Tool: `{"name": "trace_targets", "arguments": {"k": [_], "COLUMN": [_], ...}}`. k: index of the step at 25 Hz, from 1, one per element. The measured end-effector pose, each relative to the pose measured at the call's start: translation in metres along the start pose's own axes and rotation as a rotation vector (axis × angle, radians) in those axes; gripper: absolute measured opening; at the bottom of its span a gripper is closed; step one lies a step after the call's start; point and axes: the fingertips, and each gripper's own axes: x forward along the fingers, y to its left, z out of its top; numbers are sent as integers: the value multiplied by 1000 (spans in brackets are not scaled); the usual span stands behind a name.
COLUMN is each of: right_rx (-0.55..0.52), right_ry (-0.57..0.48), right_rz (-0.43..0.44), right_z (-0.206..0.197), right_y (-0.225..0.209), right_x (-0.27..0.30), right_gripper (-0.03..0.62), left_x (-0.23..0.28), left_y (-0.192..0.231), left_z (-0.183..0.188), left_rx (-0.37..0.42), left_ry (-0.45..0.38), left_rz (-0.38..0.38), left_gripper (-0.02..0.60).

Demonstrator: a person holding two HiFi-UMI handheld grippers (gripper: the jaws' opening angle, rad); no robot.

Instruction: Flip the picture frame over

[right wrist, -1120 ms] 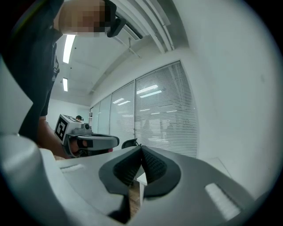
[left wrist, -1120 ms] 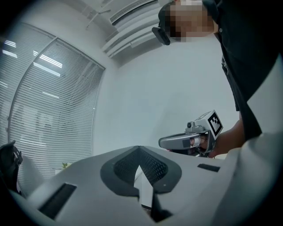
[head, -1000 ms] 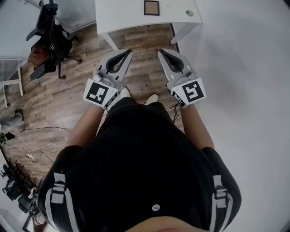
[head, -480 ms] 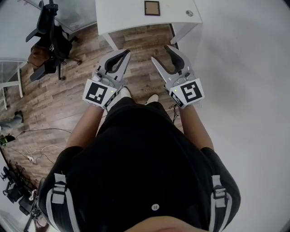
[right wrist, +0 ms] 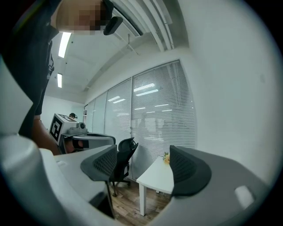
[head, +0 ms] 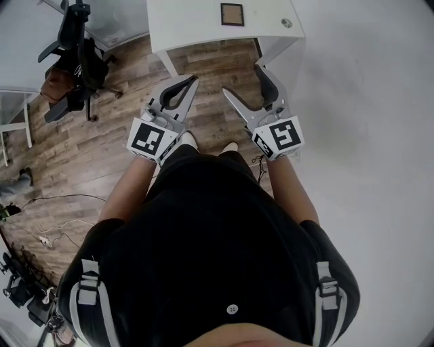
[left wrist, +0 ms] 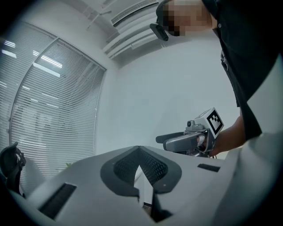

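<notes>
The picture frame lies flat on the white desk, near its far edge, well ahead of both grippers and touched by neither. The left hand-held gripper is clenched, its pads pressed together with nothing between them. The right hand-held gripper is released: its jaws have just been opening and stand wide apart, empty, with only the desk corner seen beyond them. Both are held level over the wooden floor, just short of the desk. An office chair stands to the left.
</notes>
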Motion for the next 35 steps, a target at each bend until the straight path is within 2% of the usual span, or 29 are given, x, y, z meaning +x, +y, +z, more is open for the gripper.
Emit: {"name": "trace_targets", "arguments": {"k": [8, 18, 28, 35], "right_rx": [7, 24, 40, 44], "right_ry": [23, 38, 29, 32], "right_rz": [-18, -54, -47, -22], "right_z": [-5, -12, -19, -17], "right_y": [20, 26, -17, -69], "right_x": [34, 68, 114, 144], "right_gripper": [370, 370, 370, 370], "left_x": [-18, -28, 8, 59], "left_y": [35, 75, 116, 146], "left_z": [-4, -14, -27, -17], "left_rx": [-26, -35, -32, -36], "left_ry": [-31, -17, 36, -3], "left_rz": [-19, -36, -16, 13], "left_gripper": [2, 2, 2, 2]}}
